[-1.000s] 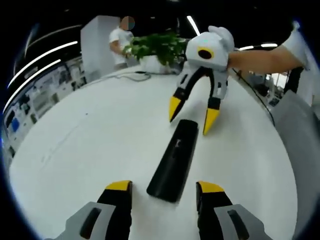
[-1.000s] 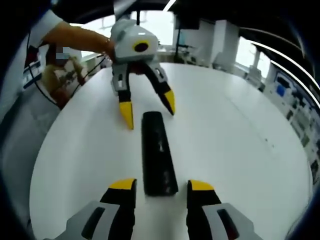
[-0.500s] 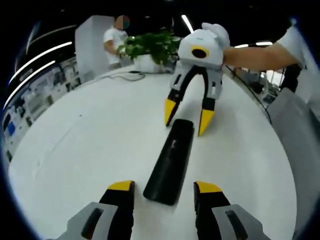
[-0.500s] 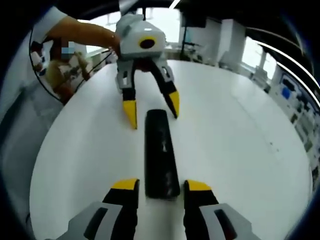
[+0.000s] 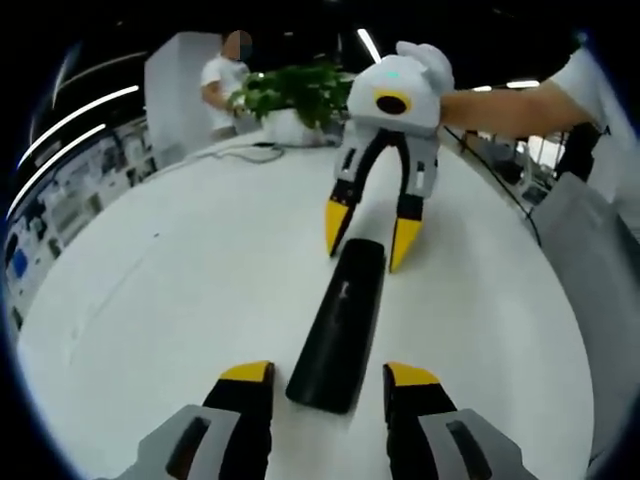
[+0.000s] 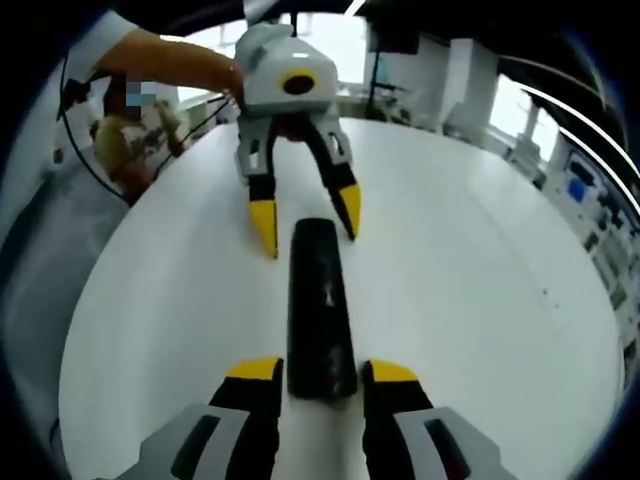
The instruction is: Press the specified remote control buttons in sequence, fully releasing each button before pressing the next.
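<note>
one black remote control (image 5: 340,325) lies flat on the white bench (image 5: 190,290) | two grippers, one at each end of the remote: left gripper (image 5: 328,378) jaws apart, right gripper (image 6: 320,372) jaws apart | one plant (image 5: 295,92) beyond the remote's far end

Bright overhead strip lights (image 5: 85,115) glare softly off the white desk (image 5: 200,270); fisheye edges bend and blur.

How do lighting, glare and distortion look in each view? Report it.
Left gripper view: fisheye bends the white table edge; ceiling light strips glare; remote dark, buttons hard to read. Right gripper view: bright windows wash out the top; remote shows faint sheen.
</note>
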